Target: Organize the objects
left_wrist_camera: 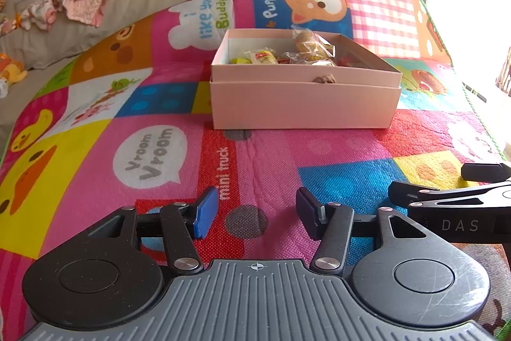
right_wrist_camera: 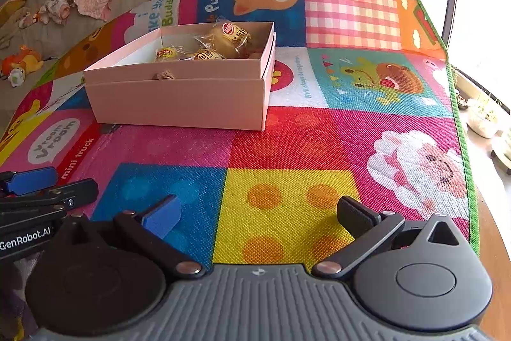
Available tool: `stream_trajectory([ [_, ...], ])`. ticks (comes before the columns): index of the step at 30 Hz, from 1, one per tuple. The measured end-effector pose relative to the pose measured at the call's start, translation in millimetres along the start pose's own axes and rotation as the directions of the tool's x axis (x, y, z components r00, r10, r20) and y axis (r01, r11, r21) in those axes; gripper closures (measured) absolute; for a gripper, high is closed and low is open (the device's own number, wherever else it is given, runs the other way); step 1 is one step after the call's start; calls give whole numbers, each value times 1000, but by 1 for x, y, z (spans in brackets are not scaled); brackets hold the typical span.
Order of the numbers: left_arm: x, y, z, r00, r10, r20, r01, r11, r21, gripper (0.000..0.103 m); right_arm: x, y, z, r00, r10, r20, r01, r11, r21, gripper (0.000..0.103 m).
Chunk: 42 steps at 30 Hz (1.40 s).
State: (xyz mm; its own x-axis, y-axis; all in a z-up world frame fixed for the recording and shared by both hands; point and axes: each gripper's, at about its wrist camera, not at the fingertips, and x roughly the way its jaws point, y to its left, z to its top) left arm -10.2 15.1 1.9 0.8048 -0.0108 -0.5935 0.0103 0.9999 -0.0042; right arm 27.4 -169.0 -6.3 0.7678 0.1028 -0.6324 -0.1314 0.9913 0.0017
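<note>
Left wrist view: both hand-held grippers (left [left_wrist_camera: 257,213], right [right_wrist_camera: 258,214]) spread, facing pink box [left_wrist_camera: 303,104].

The play mat [left_wrist_camera: 287,155] has a coarse woven-looking texture, matt, printed in bright blocks, with a green stitched edge at the right of the right wrist view. The pink box [left_wrist_camera: 303,104] looks like smooth matt cardboard, white inside. The wrapped snacks [right_wrist_camera: 230,37] in it sit in clear, crinkled, glossy plastic film. The left gripper [left_wrist_camera: 255,213] and right gripper [right_wrist_camera: 258,213] are matt black plastic with shiny metal rivets; each has a ribbed grey base and a smooth blue pad on one finger. At upper left lies crumpled cloth [left_wrist_camera: 80,2], soft and patterned.
</note>
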Motion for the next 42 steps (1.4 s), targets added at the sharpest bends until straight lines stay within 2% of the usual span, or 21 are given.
stream_trajectory([
  [18,-1,-5,-1,1000,24,-1,-24,1000,0,44,0,0,0,1000,1,0,-1,1000,4,0],
  [42,-1,-3,1,1000,11,-2,-11,1000,-20,44,-1,0,-1,1000,1,0,-1,1000,4,0],
])
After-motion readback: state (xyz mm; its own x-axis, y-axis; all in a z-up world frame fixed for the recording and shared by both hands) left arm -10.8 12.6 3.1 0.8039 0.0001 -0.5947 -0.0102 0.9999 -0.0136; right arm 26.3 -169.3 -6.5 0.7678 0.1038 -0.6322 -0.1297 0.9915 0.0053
